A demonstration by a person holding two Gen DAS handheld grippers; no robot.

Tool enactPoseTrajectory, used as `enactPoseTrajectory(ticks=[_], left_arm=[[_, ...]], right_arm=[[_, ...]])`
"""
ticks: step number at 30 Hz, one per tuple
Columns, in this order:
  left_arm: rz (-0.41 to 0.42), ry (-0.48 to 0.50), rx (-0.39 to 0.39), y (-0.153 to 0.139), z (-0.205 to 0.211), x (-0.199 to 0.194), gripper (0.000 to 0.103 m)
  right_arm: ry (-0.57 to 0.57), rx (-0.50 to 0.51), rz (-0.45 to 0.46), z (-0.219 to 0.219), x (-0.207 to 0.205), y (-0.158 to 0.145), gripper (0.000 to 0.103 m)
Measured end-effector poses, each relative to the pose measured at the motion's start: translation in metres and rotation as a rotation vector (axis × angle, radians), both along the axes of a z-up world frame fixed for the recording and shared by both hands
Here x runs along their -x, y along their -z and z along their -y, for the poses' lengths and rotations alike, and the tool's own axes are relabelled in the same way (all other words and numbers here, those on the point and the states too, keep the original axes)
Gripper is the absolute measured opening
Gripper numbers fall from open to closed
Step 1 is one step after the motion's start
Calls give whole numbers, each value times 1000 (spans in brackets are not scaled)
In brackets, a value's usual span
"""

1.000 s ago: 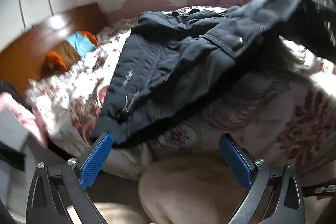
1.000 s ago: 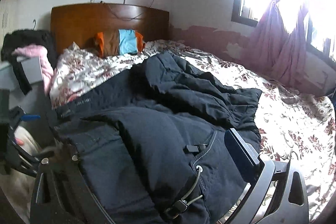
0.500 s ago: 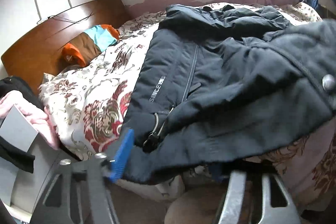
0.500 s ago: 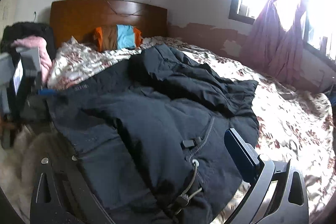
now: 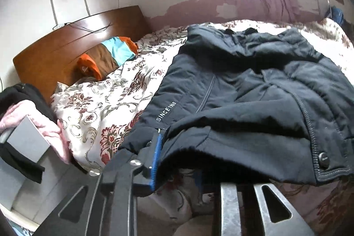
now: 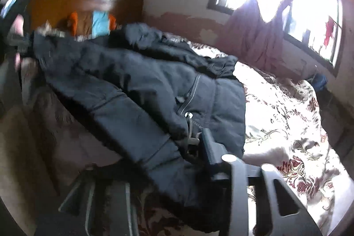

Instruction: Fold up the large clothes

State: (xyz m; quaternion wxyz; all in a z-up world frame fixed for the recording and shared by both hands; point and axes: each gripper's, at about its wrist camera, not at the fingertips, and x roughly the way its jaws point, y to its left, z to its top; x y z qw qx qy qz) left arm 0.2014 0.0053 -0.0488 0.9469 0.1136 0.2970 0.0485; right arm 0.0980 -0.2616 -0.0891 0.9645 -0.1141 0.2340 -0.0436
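Both wrist views face the jacket closely, headboard beyond.

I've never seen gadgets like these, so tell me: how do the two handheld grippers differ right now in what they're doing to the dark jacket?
The left gripper pinches the jacket at its hem near the "SINCE 1998" print; the right gripper grips the hem by the drawcord toggle. The left view is sharp; the right view is motion-blurred. Both are shut on the same hem.

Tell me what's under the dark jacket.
The dark jacket lies on the floral bedspread, which shows beside it and below its lifted hem. Whatever the bedspread carries beneath the jacket's middle is covered.
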Motion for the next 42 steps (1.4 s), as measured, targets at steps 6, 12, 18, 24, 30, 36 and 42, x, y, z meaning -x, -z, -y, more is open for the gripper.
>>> enactPoseTrajectory(ticks=[6,12,18,24,30,36,42], left_arm=[[119,10,69,-22,6,34,9],[220,49,59,-58,9,88,8],[316,92,57,-97,22,138,7],[400,139,58,-138,36,157,7],[424,129,15,-162,45,134,7],[381,96,13,-172,49,74,7],[306,56,66,-167,42,-3,7]], right_arm=[[-10,-41,117,13,21,-32,17],[-25,-91,233,29,69,-66,16],[-6,-163,320,53,106,-97,16],[-21,-199,431,79,123,-136,16],[-74,-144,497,88,83,-167,16],[-96,-82,530,81,9,-178,16],[-101,-105,481,81,-84,-178,16]])
